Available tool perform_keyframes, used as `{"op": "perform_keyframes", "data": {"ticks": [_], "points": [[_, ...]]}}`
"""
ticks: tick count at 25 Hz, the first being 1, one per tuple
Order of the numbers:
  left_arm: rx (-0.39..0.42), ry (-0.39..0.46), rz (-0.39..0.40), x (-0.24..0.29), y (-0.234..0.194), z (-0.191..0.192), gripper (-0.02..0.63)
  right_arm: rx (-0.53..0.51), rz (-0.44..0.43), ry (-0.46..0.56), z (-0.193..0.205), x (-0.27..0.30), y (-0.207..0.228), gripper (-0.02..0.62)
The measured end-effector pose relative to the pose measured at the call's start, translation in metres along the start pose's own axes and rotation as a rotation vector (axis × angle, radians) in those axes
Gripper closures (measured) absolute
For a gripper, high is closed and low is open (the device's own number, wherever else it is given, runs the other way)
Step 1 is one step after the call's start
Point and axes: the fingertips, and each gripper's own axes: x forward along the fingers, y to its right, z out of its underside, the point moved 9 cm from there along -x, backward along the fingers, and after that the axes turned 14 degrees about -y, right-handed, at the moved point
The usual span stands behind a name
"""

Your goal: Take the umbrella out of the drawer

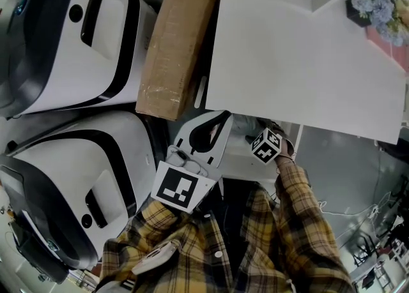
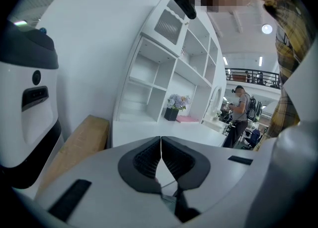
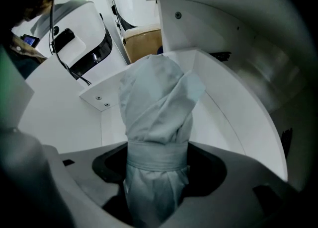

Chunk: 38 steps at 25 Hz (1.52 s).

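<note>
The folded umbrella (image 3: pixel 156 108), pale grey-blue fabric bound by a strap, stands up inside the white drawer (image 3: pixel 233 122). My right gripper (image 3: pixel 158 172) points steeply down into the drawer, its dark pads closed against the umbrella's strapped lower part on both sides. In the head view only its marker cube (image 1: pixel 266 145) shows, just under the edge of the white desk top (image 1: pixel 300 62). My left gripper (image 2: pixel 160 157) is shut with nothing between its pads. It hovers near the desk's left front corner (image 1: pixel 214 122), away from the drawer.
A long cardboard box (image 1: pixel 179 36) leans along the desk's left side. Two large white and black machines (image 1: pixel 70 30) (image 1: pixel 70 183) stand left of it. A pot of flowers (image 1: pixel 374 7) sits at the desk's far right, below white shelves (image 2: pixel 159 78). A person (image 2: pixel 241 110) stands far off.
</note>
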Motion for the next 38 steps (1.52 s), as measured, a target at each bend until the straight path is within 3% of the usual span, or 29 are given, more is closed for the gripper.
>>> {"op": "perform_keyframes", "data": {"ticks": [24, 38], "points": [[0.089, 0.128, 0.002, -0.042, 0.012, -0.043, 0.583, -0.116, 0.065, 0.171, 0.015, -0.116, -0.034, 0.287], [0.139, 0.179, 0.023, -0.056, 0.031, -0.06, 0.583, 0.055, 0.19, 0.451, 0.019, -0.216, -0.039, 0.287]]}}
